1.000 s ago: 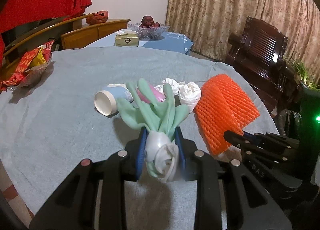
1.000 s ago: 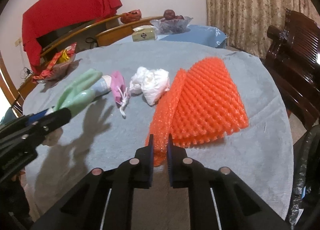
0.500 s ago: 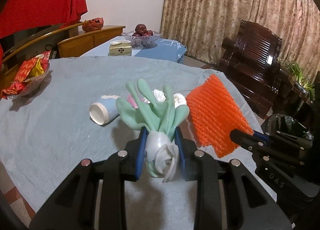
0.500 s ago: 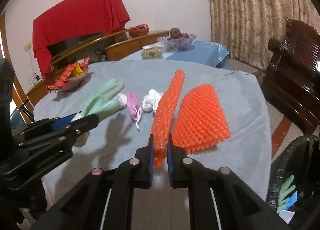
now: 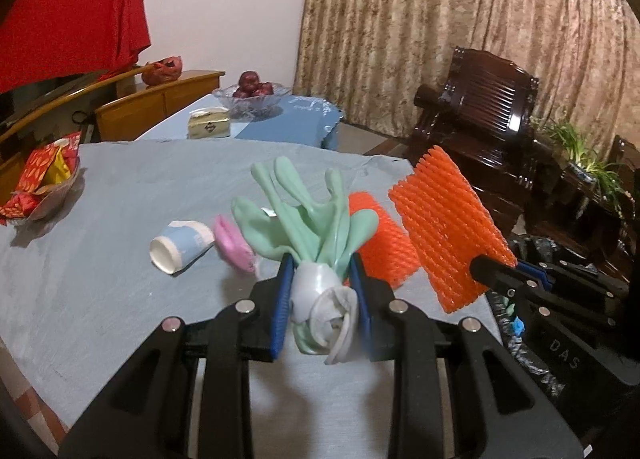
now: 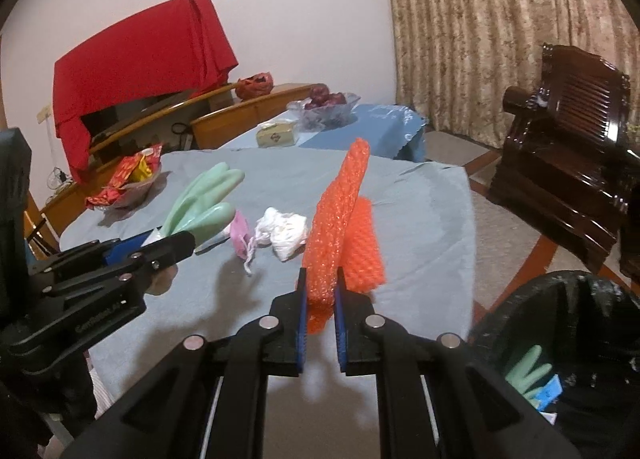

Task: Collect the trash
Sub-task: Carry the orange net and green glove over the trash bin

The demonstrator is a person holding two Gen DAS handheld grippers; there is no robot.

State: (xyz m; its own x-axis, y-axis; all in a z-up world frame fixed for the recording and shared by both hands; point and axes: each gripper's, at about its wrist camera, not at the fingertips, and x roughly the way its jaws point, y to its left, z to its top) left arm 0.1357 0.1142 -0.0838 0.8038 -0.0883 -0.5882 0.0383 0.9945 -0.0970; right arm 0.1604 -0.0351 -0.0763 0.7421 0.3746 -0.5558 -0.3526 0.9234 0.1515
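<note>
Left tongs [image 5: 320, 283] clamp green rubber glove [image 5: 308, 215]; right tongs [image 6: 320, 299] pinch orange foam netting [image 6: 340, 219]. Carry both clear of counter [image 6: 420, 227], release over black bin bag [image 6: 580, 323] at right.

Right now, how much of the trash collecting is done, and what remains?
Done: one green glove lies in the black trash bag.
In hand: the left gripper clamps another green glove; the right gripper clamps the orange foam net.
Left on the table: paper cup, pink mask, white tissue wad.
</note>
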